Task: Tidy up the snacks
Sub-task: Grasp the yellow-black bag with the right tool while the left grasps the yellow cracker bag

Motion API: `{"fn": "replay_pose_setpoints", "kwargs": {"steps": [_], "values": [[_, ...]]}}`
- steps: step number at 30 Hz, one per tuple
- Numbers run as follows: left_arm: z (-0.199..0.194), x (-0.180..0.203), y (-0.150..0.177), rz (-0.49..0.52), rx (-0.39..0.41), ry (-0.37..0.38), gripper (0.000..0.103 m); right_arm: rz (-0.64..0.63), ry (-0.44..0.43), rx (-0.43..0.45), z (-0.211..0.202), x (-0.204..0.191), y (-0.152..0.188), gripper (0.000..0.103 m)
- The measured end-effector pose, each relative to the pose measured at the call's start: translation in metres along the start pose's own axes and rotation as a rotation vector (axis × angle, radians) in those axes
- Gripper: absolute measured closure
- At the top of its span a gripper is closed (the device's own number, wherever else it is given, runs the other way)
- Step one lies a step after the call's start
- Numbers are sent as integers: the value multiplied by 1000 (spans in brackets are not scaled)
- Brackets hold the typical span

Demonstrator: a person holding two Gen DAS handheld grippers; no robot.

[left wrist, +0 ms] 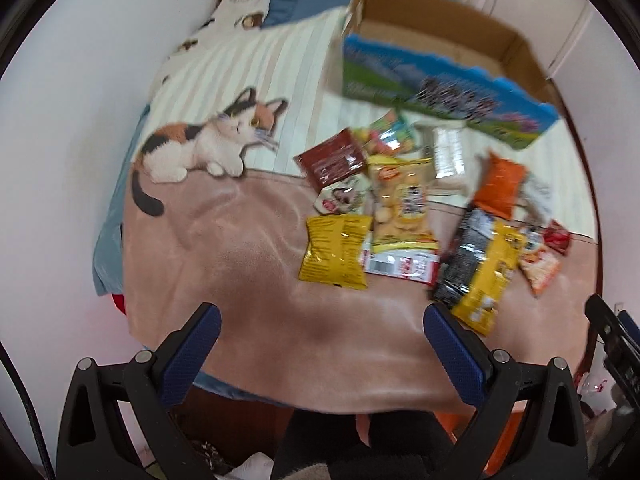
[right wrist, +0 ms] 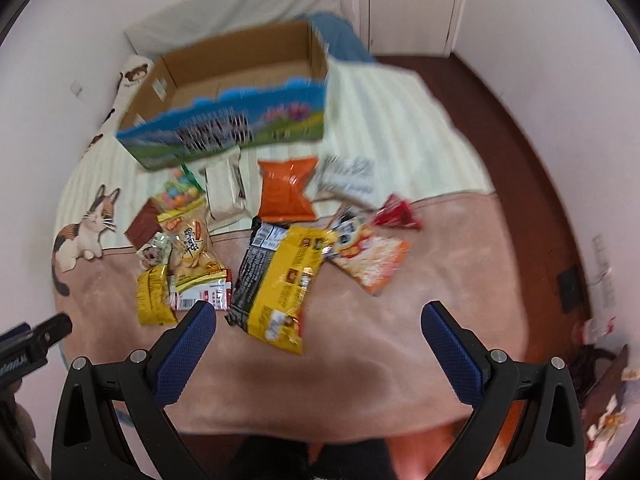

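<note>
Several snack packets lie on a bed. A small yellow bag [left wrist: 336,252] [right wrist: 154,294], a biscuit bag [left wrist: 404,208] [right wrist: 192,248], a large yellow-and-black packet [left wrist: 480,268] [right wrist: 280,280], an orange bag [left wrist: 500,186] [right wrist: 286,192] and a brown packet [left wrist: 332,160] show in both views. An open cardboard box with a blue and green printed side [left wrist: 440,88] [right wrist: 228,128] stands behind them. My left gripper [left wrist: 320,320] is open and empty above the pink blanket. My right gripper [right wrist: 318,318] is open and empty, just short of the large packet.
The bed has a pink blanket [left wrist: 260,280] [right wrist: 400,340] and a striped sheet with a cat print [left wrist: 208,140] [right wrist: 84,232]. White walls flank the bed. A dark floor [right wrist: 520,160] lies to the right. The other gripper shows at the left edge of the right wrist view [right wrist: 32,344].
</note>
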State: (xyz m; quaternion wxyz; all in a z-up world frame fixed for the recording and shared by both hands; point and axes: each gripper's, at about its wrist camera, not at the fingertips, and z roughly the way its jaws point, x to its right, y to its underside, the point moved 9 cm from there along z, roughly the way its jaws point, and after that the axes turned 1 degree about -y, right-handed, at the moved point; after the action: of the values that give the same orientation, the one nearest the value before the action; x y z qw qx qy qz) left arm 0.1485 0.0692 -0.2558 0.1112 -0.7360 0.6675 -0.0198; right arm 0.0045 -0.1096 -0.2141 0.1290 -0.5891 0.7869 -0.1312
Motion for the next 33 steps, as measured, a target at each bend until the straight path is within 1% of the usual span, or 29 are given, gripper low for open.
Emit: {"fn": "replay_pose_setpoints", "kwargs": {"steps": [2,3,4,6,7,8,9,11,13,15,16,17,19,21,22,23,25,26,27,28,29,33], "values": [[18,0,-5,10,-30,3,0,18,-12,-62,37,-6,-2,0],[31,1,-10,17,-40,-3,0,28,-27,-104,64,-11,-3,0],[42,1,-13,26,-60,-11,0,32,-29,-129,81,-16,-3,0],[69,13,-20,49,-116,35,0,22,-31,-166,122,-27,-6,0],[79,18,-24,58,-135,41,0,13,-23,-173,135,-31,-6,0],[90,23,-30,74,-146,45,0,5,-10,-199,150,-33,-5,0],[104,31,-40,96,-157,48,0,10,-15,-239,167,-37,-2,0],[118,41,-51,121,-173,45,1,37,-29,-278,187,-41,1,0],[132,56,-65,147,-176,74,1,81,-59,-320,205,-44,6,0],[148,69,-76,163,-205,105,4,134,-88,-347,217,-44,9,0],[155,75,-79,170,-221,121,13,154,-104,-352,221,-43,10,0],[164,81,-82,173,-245,141,19,178,-117,-361,227,-43,11,0],[171,89,-86,172,-265,173,20,197,-125,-358,231,-42,10,0],[169,100,-94,167,-243,214,33,208,-125,-358,234,-45,8,0],[169,104,-94,163,-249,226,41,211,-127,-361,232,-45,7,0],[171,105,-94,153,-257,226,42,212,-122,-365,234,-47,7,0],[172,108,-93,143,-258,226,44,196,-86,-375,238,-51,5,2],[175,108,-91,142,-254,219,46,181,-64,-380,240,-52,5,8],[175,107,-90,134,-246,228,47,169,-50,-381,241,-53,5,14],[175,105,-87,129,-245,238,49,164,-56,-376,242,-57,5,16],[179,104,-81,133,-247,239,50,148,-66,-374,241,-58,5,18],[174,96,-52,191,-248,234,50,89,-59,-412,228,-47,21,18]]}}
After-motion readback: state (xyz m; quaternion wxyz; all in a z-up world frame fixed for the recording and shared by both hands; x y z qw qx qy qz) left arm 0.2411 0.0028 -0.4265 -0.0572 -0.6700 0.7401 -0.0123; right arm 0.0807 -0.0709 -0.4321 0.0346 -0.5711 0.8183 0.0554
